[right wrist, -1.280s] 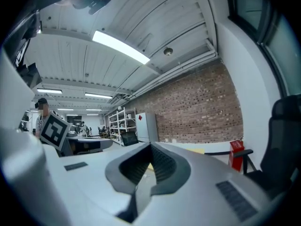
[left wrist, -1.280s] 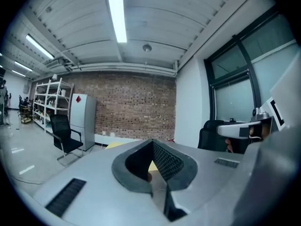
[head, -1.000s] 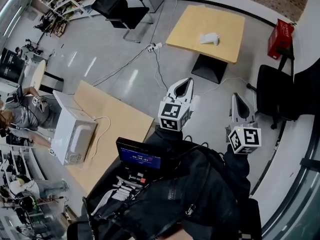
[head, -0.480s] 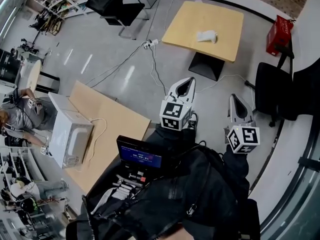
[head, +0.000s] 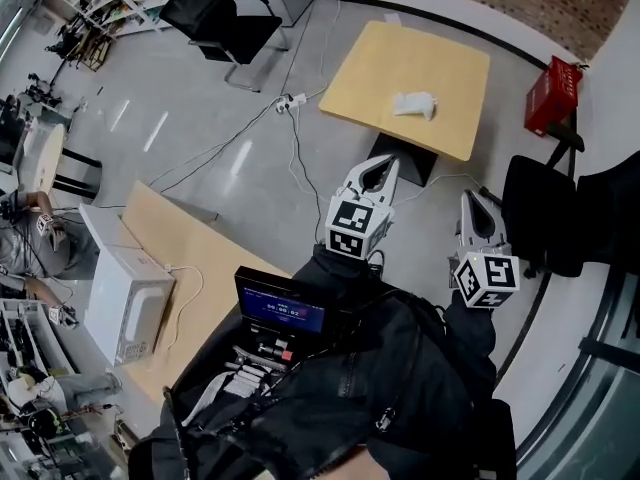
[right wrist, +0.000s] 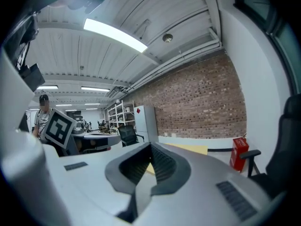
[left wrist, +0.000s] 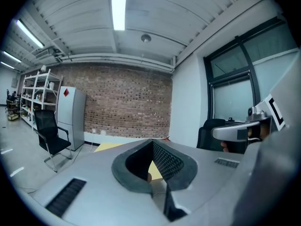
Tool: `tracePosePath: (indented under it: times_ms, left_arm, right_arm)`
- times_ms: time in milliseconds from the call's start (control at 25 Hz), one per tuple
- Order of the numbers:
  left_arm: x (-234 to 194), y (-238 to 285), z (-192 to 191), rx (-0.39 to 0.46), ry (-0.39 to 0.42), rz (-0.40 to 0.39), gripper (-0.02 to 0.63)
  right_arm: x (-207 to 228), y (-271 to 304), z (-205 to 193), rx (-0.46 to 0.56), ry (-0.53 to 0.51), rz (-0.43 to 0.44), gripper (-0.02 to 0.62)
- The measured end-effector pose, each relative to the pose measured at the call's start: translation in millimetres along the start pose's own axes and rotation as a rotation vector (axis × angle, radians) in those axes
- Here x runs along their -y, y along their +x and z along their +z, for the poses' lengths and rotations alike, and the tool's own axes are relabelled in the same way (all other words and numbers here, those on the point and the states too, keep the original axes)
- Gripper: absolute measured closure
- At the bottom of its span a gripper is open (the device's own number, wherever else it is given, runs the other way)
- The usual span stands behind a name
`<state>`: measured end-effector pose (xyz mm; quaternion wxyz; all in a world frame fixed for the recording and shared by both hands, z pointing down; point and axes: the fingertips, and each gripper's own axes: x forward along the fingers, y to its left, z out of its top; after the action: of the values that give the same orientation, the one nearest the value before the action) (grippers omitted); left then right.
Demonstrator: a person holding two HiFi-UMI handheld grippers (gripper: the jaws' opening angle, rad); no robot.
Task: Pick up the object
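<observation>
Closest in, head view only: the operator's black jacket (head: 400,388) with a small lit screen (head: 280,313) just ahead of it. Left gripper (head: 384,160) and right gripper (head: 470,196) are held out side by side above the grey floor, apart from each other, both aimed roughly at the square table (head: 370,53). The gripper views settle the jaws. On both, the tips meet at the front with nothing clamped, and a sliver of yellow tabletop shows through the gap behind the tips. The left gripper view catches the right gripper at its right edge; the right gripper view catches the left one at its left edge. On the floor ahead is a power strip (head: 291,99) with cables trailing off. At the left of the head view, a long table (head: 230,248) carries a microwave (head: 122,303). The white object (head: 414,103) lies on the square table, toward its right side and well apart from both grippers. Only the head view shows it. A black chair (head: 545,213) stands right of the right gripper, with a red box (head: 553,95) beyond it by the wall. A second chair (head: 220,16) is far left. The gripper views add a ceiling light (left wrist: 118,6), a grey cabinet (left wrist: 70,114) against the brick wall (left wrist: 127,102), and a window (left wrist: 240,79).
</observation>
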<state>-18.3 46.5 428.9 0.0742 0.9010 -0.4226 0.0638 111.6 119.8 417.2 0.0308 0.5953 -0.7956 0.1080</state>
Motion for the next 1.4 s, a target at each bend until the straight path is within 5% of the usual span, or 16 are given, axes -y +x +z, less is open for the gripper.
tracePosePath:
  times_ms: [840, 1400]
  left_arm:
    - [-86.1, 64.2, -18.2, -0.061, -0.092, -0.056, 0.607]
    - [-120.2, 104.6, -29.5, -0.119, -0.105, 0.072, 0.607]
  right_arm:
    - [-16.3, 113.8, -7.8, -0.095, -0.043, 0.054, 0.591]
    - [8.8, 171.6, -10.6, -0.1, -0.038, 0.215, 0.592]
